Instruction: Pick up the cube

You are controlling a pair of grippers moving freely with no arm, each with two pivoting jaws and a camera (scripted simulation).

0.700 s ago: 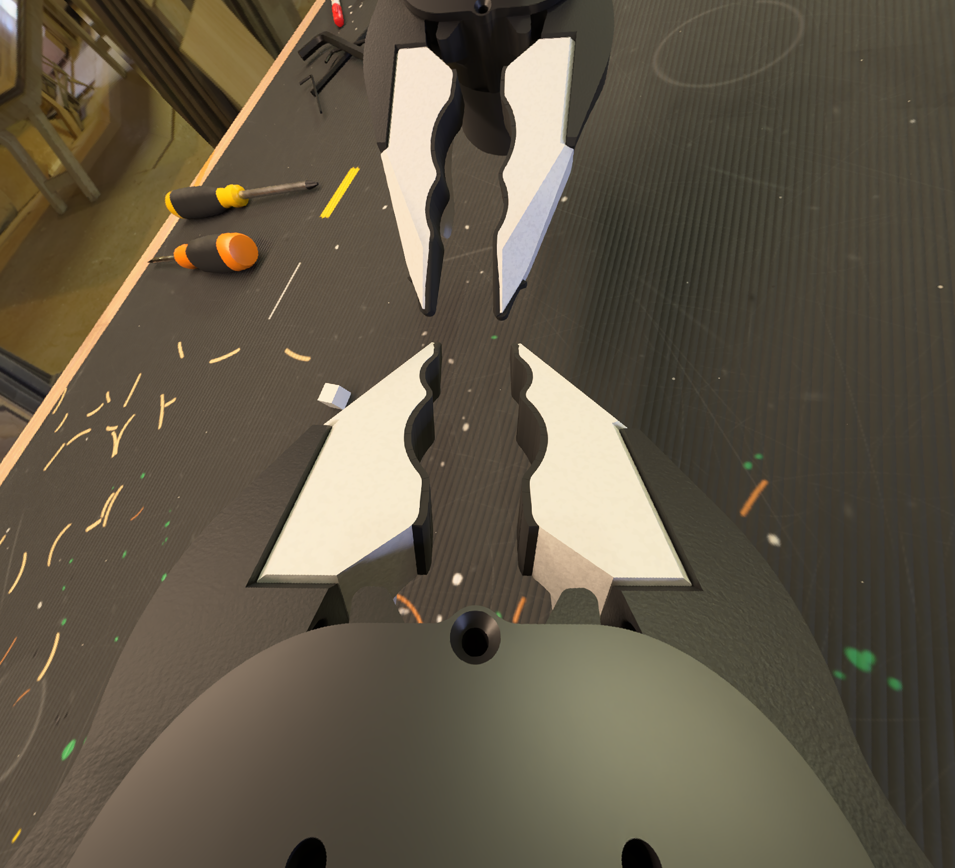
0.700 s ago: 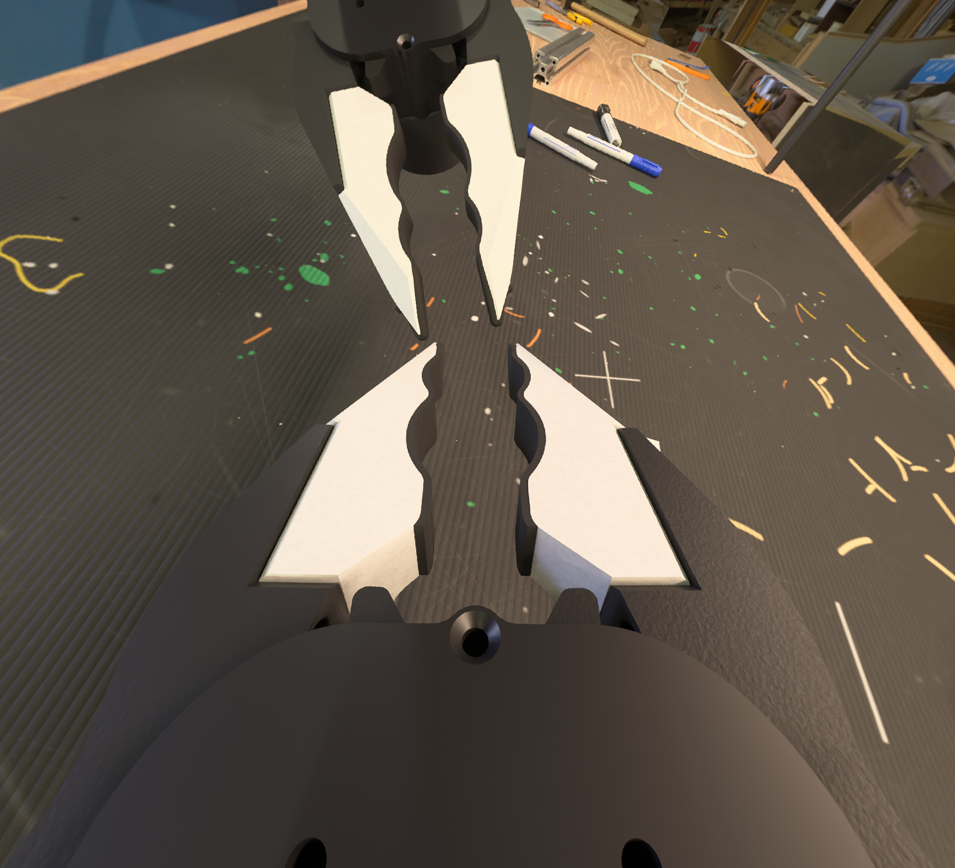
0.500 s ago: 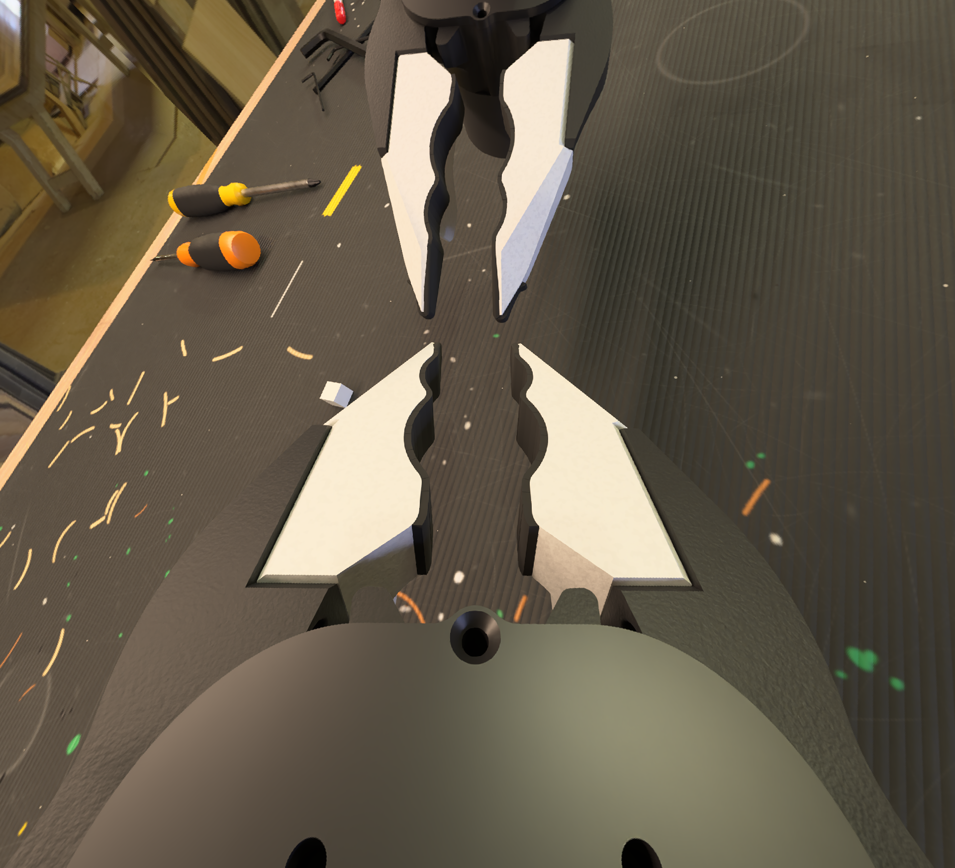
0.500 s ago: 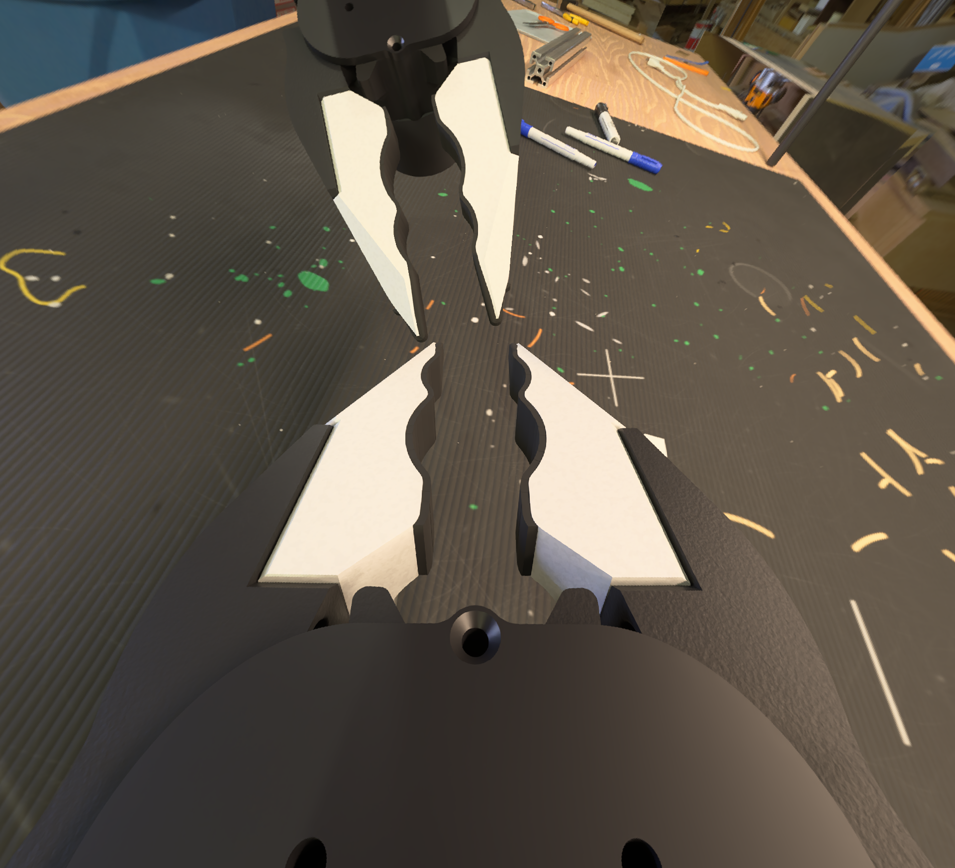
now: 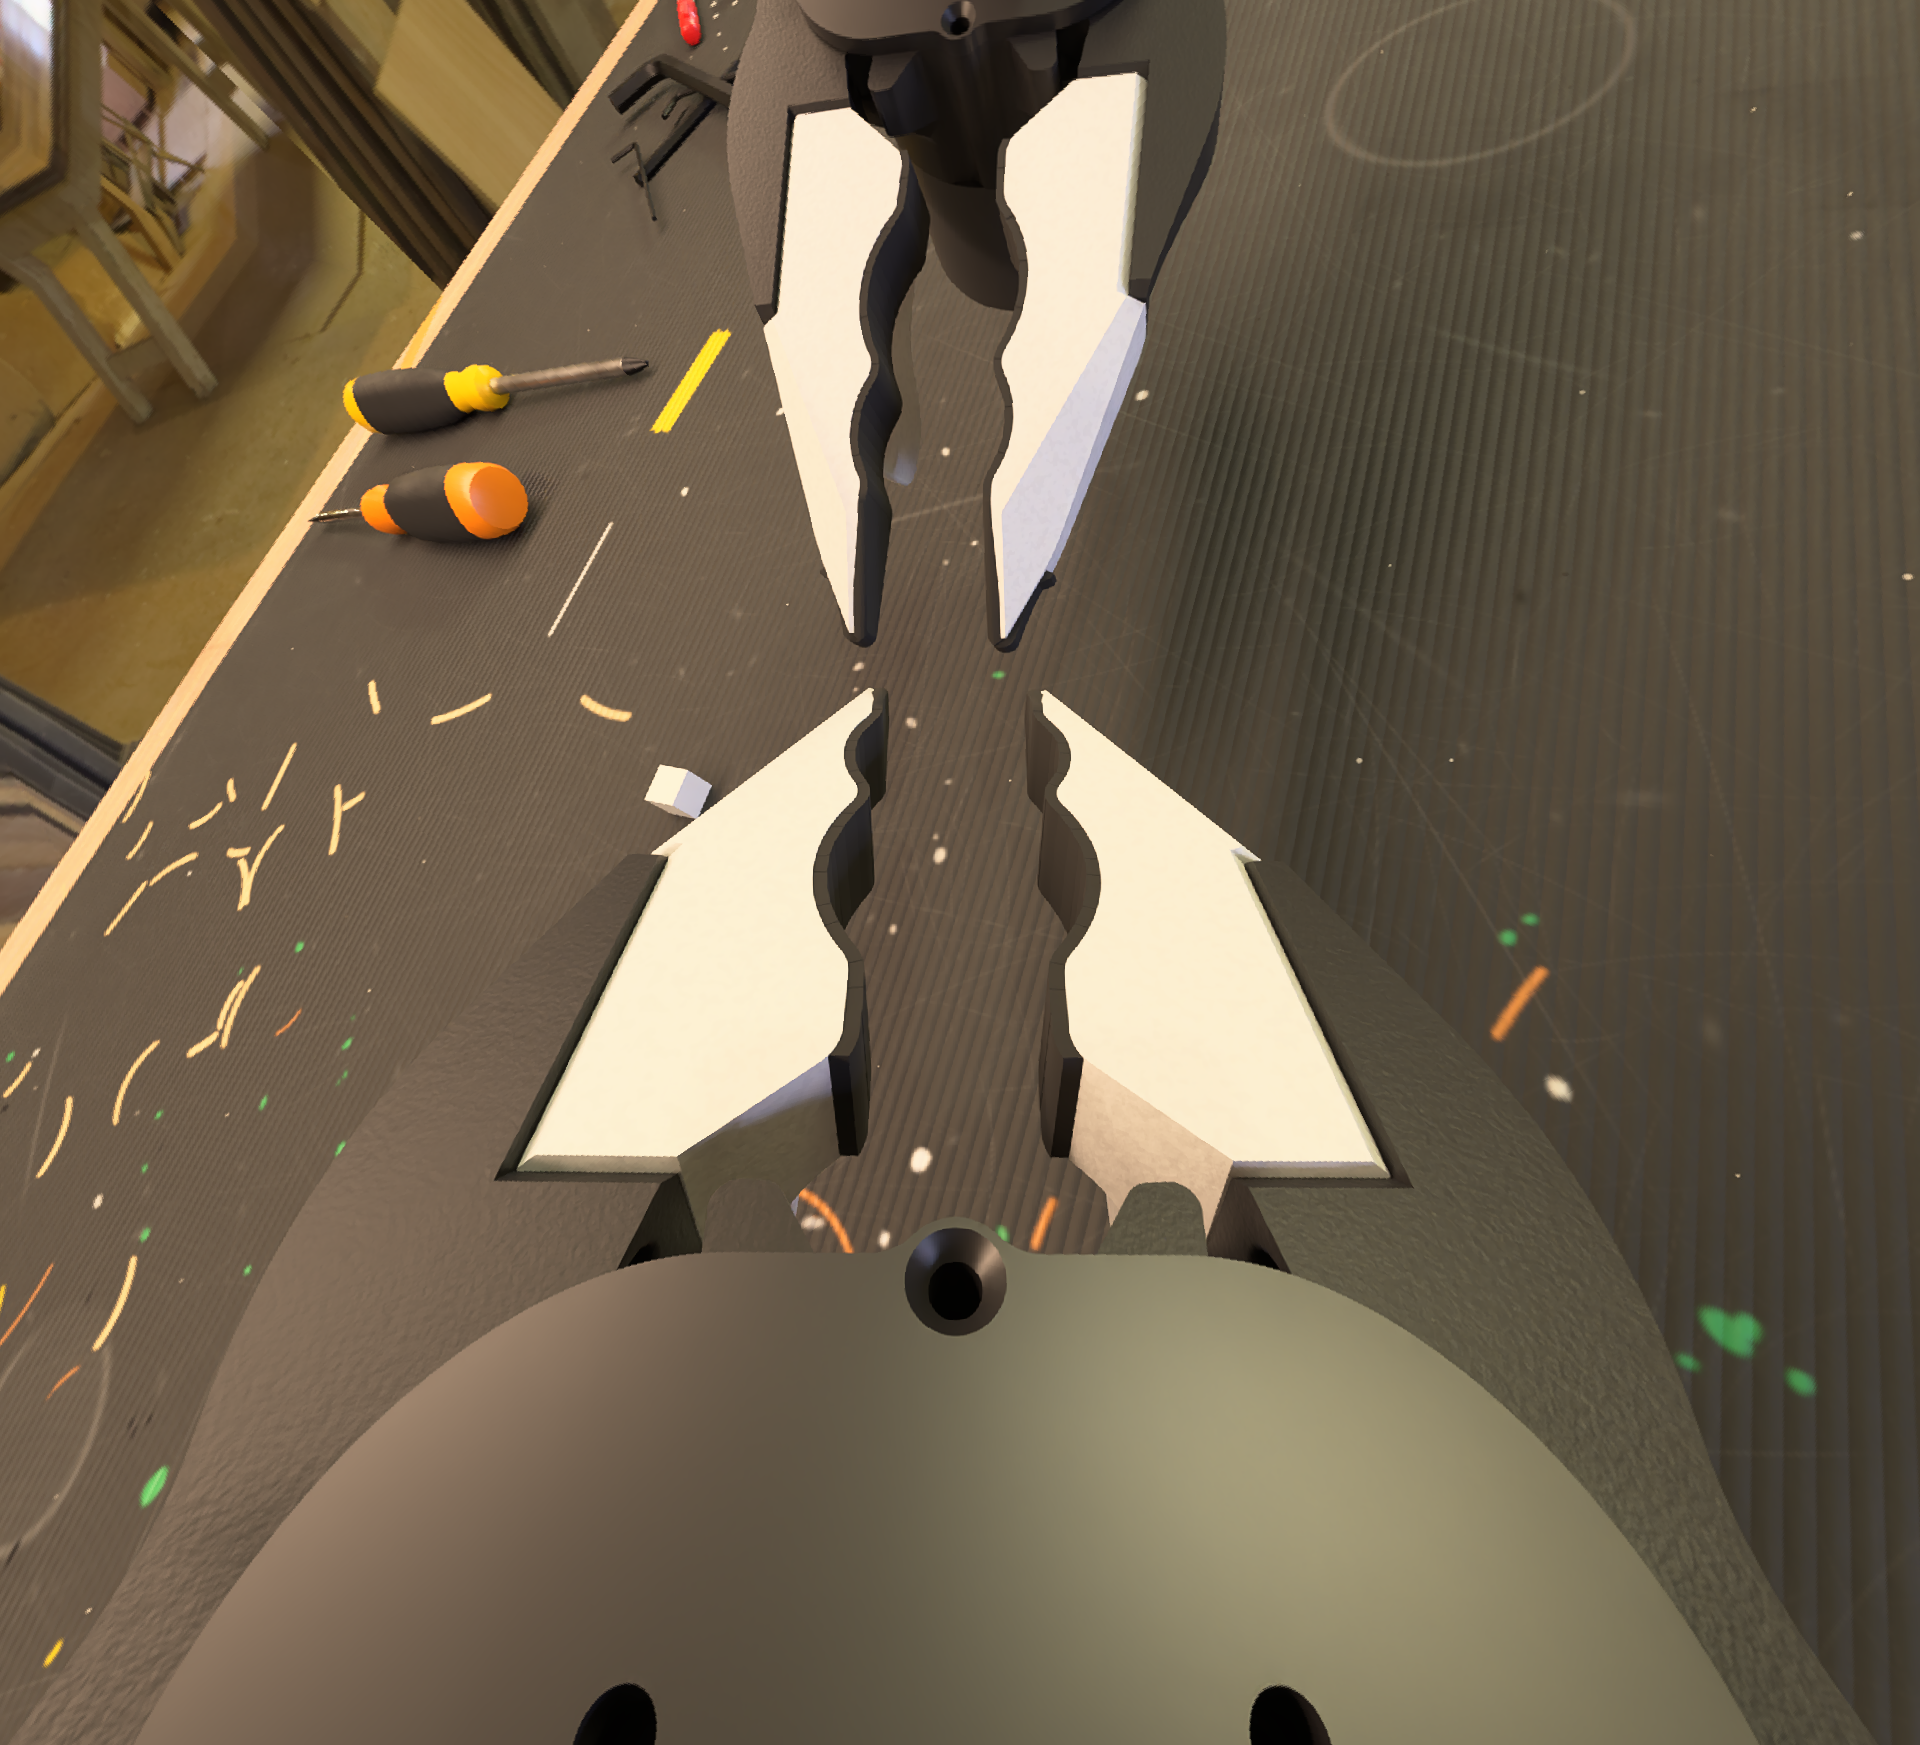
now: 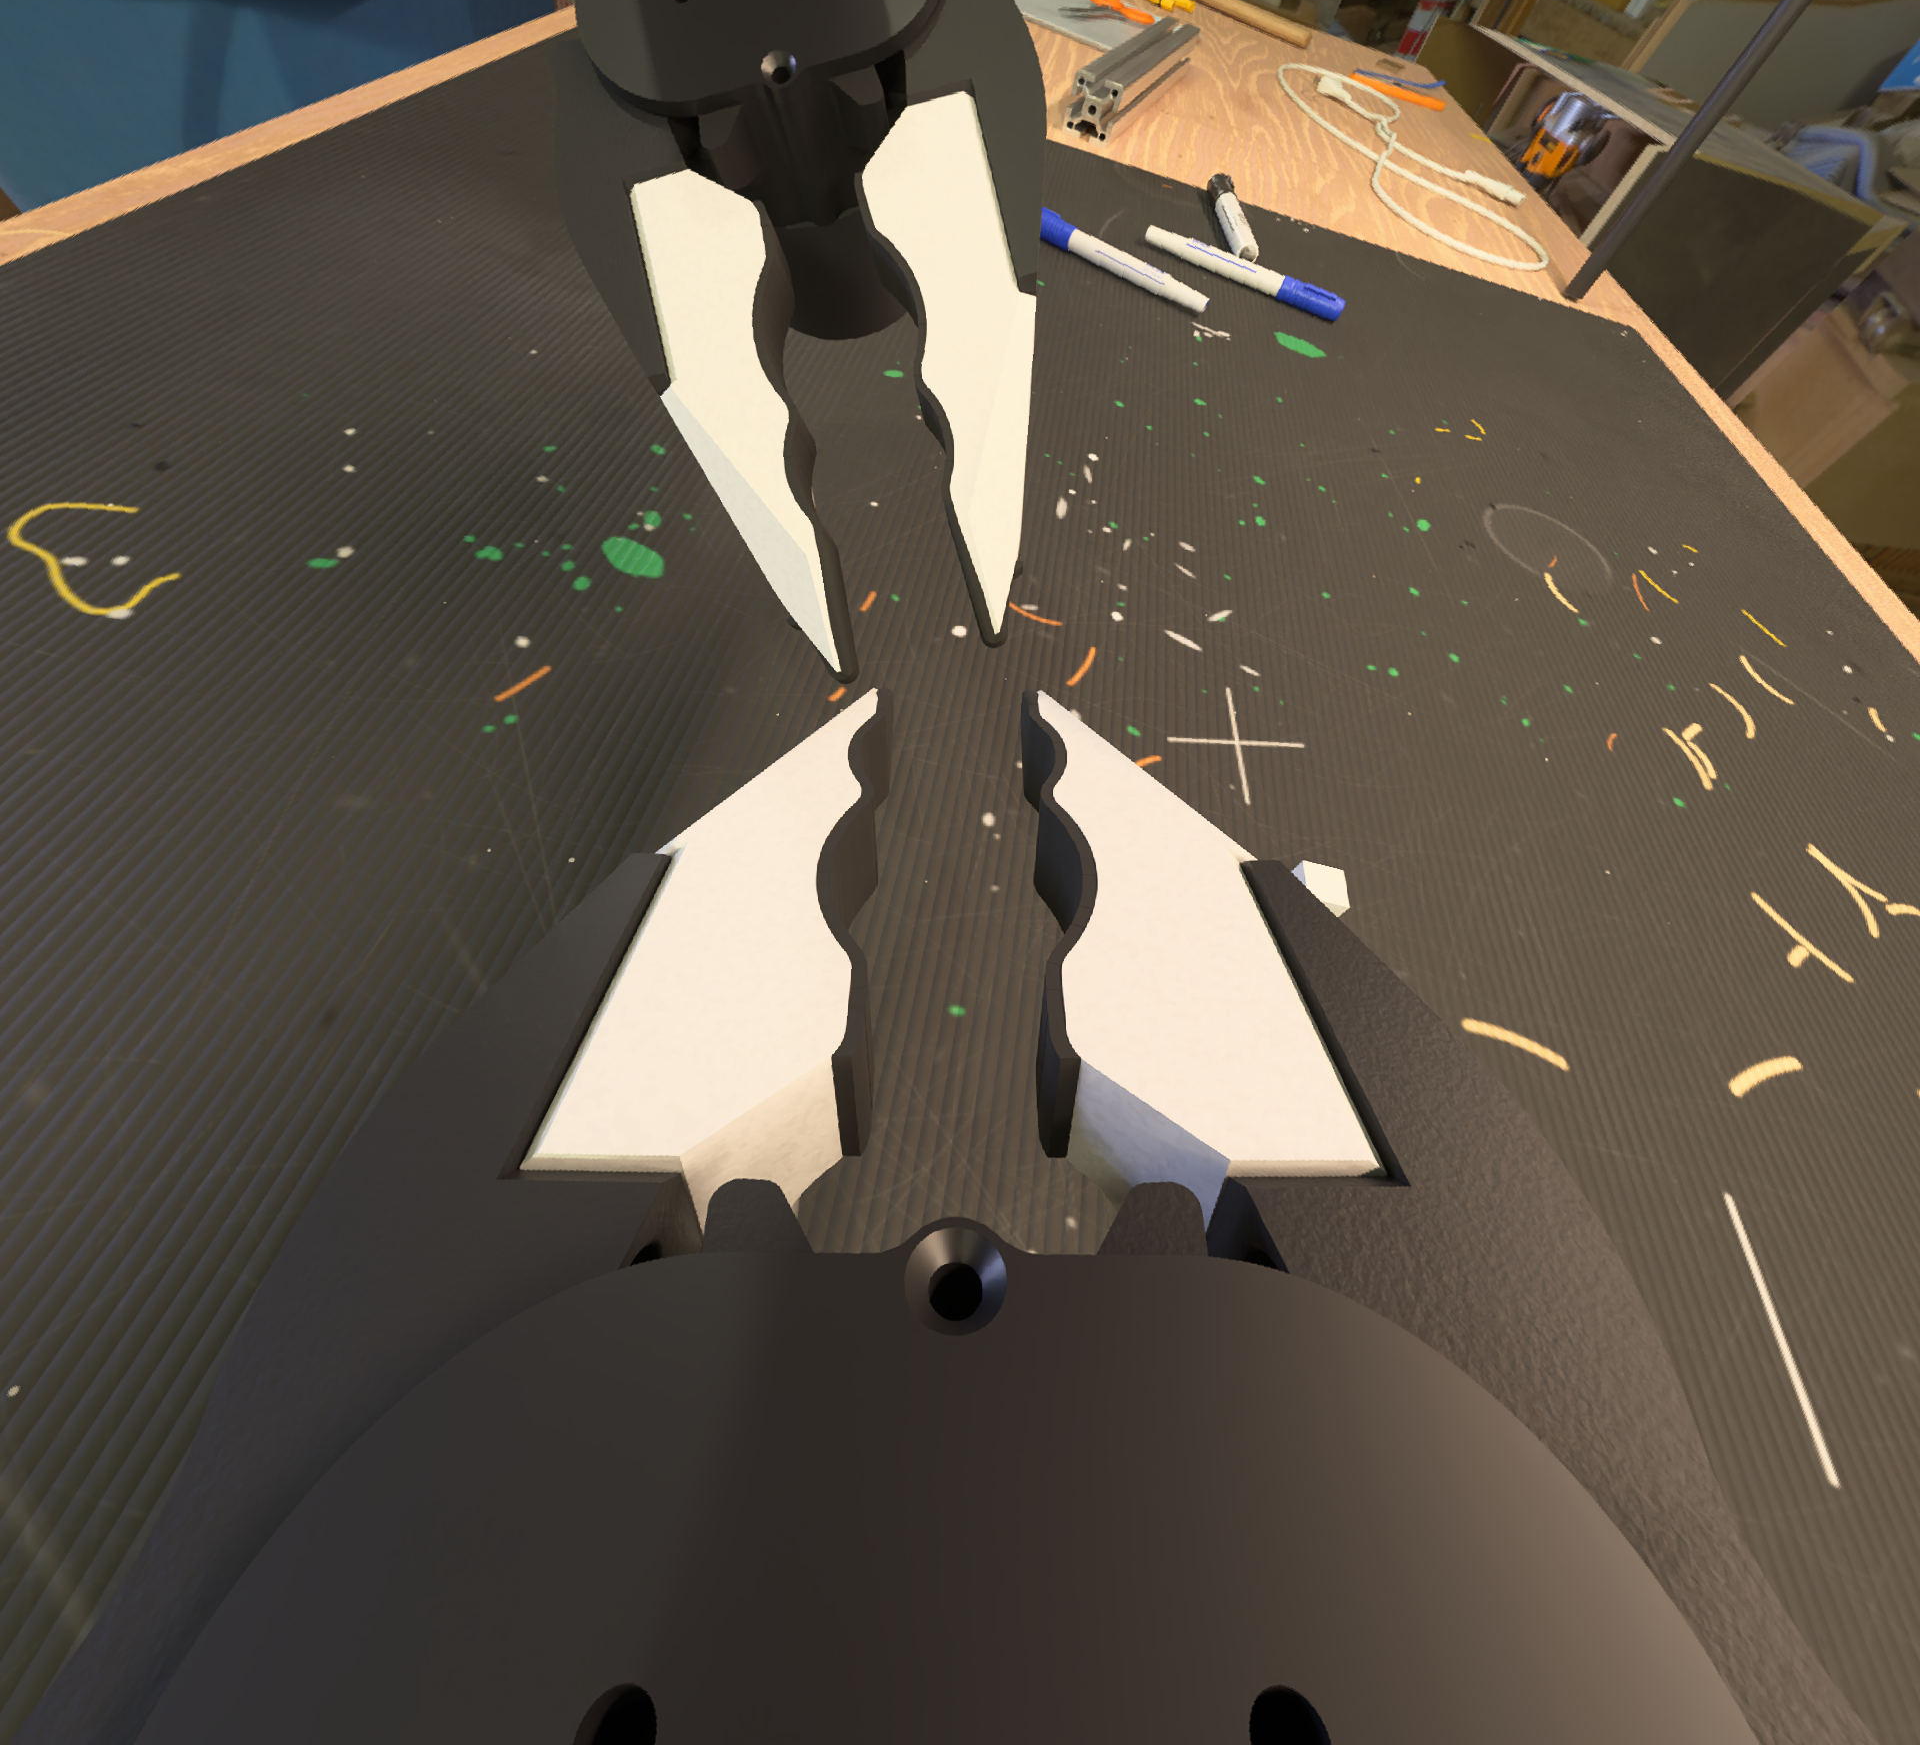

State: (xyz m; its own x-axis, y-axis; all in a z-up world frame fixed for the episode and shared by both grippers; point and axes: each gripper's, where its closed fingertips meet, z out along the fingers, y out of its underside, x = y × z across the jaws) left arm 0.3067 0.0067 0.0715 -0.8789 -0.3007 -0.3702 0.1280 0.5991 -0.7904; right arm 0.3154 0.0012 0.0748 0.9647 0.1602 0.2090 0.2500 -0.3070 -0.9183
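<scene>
While both claws gape tip to tip, empty, the cube (image 5: 677, 789) sits just left of the left claw (image 5: 957, 708), nearer it than the right claw (image 6: 954, 708)

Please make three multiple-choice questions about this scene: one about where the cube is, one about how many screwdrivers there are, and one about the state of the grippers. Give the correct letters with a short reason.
1. Where is the cube, seen from the left wrist?
A. left of the left gripper's fingers
B. between its fingers
C. on a screwdriver

2. How many screwdrivers lie near the mat's edge?
A. one
B. two
C. four

3. How are both grippers?
A. shut on the cube
B. shut, empty
C. open, empty

Answers:
1 A: the cube rests on the mat outside the fingers.
2 B: a yellow-collared screwdriver and an orange-ended one.
3 C: mat shows between the fingers of left and right gripper.
</scene>
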